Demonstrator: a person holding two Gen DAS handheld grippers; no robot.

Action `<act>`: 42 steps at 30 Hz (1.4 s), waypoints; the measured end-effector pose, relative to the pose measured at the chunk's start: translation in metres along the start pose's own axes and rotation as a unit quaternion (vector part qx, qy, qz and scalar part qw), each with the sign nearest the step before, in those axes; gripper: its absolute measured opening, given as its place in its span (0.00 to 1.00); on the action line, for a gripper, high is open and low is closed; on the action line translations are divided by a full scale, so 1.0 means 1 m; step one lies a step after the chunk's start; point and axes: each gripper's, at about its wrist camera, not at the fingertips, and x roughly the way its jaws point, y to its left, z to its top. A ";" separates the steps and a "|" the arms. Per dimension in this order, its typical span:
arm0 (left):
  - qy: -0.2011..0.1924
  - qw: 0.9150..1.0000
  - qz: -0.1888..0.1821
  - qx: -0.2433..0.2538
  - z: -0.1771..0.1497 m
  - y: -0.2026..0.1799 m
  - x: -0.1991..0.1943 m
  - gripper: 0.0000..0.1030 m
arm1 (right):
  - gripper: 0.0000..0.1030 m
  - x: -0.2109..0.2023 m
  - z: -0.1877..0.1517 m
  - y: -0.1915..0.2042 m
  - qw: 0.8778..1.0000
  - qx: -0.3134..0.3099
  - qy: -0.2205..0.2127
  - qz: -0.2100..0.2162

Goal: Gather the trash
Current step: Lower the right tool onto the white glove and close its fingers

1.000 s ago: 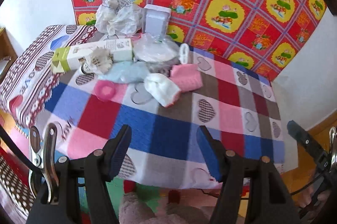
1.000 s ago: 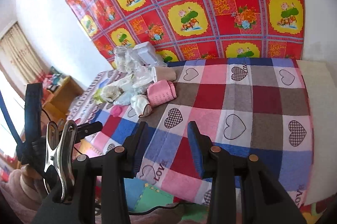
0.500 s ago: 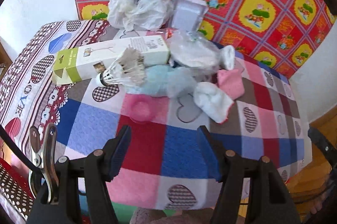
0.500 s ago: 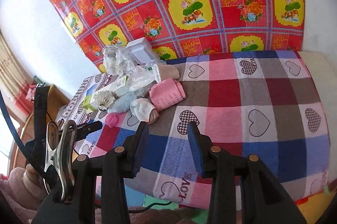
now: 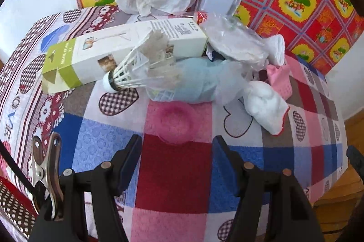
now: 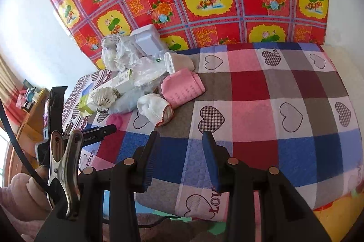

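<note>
Left gripper (image 5: 177, 148) fingers apart, empty, pink cup (image 5: 176, 122) just ahead on checked surface (image 5: 314, 151) (nearest piece of trash heap). Right gripper (image 6: 179, 146) fingers apart, empty, heap well off to its left.

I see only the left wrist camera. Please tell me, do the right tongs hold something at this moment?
Observer: No. The right tongs are open with nothing between them, above the near part of the checked cloth.
Operator: What stands to the left of the table? My view ends there.
Observer: A wooden cabinet with small things on top.
Operator: The pink cloth is half hidden for me. How does it lie?
Observer: The pink cloth lies folded flat at the right edge of the pile, touching the white sock.
</note>
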 end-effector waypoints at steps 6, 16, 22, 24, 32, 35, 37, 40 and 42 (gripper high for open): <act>0.001 1.000 -0.006 0.005 0.002 0.000 0.011 0.63 | 0.38 0.008 -0.001 0.004 1.000 0.005 0.010 -0.010; -0.008 1.000 0.012 0.019 0.004 -0.005 0.017 0.59 | 0.38 0.016 0.000 0.009 1.000 0.004 0.027 -0.013; -0.012 0.999 0.026 0.024 0.004 -0.005 0.017 0.51 | 0.38 0.035 0.007 0.018 0.998 -0.024 0.050 -0.010; -0.015 0.999 0.032 0.027 0.003 -0.005 0.017 0.46 | 0.38 0.044 0.010 0.022 0.998 -0.029 0.061 -0.011; -0.016 0.999 0.022 0.028 -0.002 -0.001 0.011 0.39 | 0.43 0.075 0.020 0.034 0.996 -0.034 0.085 -0.002; -0.015 1.000 0.013 0.024 -0.002 0.002 0.007 0.39 | 0.47 0.090 0.023 0.040 0.995 -0.042 0.095 -0.001; -0.017 1.000 0.007 0.022 -0.002 0.004 0.003 0.39 | 0.47 0.098 0.025 0.043 0.994 -0.045 0.100 -0.001; -0.017 1.000 -0.002 0.022 -0.002 0.006 0.000 0.39 | 0.47 0.114 0.030 0.047 0.993 -0.051 0.104 -0.012; -0.016 1.000 -0.007 0.024 -0.003 0.006 -0.003 0.39 | 0.47 0.123 0.032 0.048 0.993 -0.052 0.106 -0.015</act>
